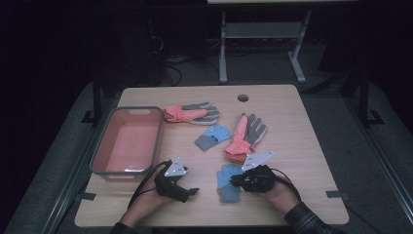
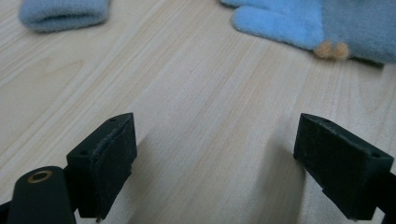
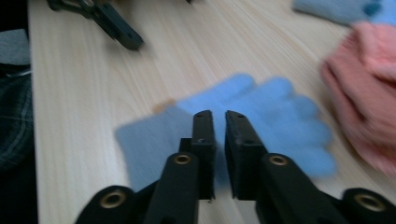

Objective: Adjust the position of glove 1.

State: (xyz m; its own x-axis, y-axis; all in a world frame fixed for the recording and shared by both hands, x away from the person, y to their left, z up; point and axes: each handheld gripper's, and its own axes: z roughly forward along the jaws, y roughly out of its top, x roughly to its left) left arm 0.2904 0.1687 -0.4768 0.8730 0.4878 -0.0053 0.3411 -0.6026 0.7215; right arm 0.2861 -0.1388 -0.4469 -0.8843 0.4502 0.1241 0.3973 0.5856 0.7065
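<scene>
Nearing blue glove (image 3: 243,126), right gripper (image 3: 218,116) nearly closed.

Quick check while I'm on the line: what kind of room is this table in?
Probably a lab or workshop, not a home: a bare wooden table with a cable hole, loose cables on the floor, and a metal stand behind.

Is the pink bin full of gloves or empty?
Empty. In the high view the pink bin shows only its bare floor, and all the gloves, like the near blue glove, lie out on the table.
</scene>
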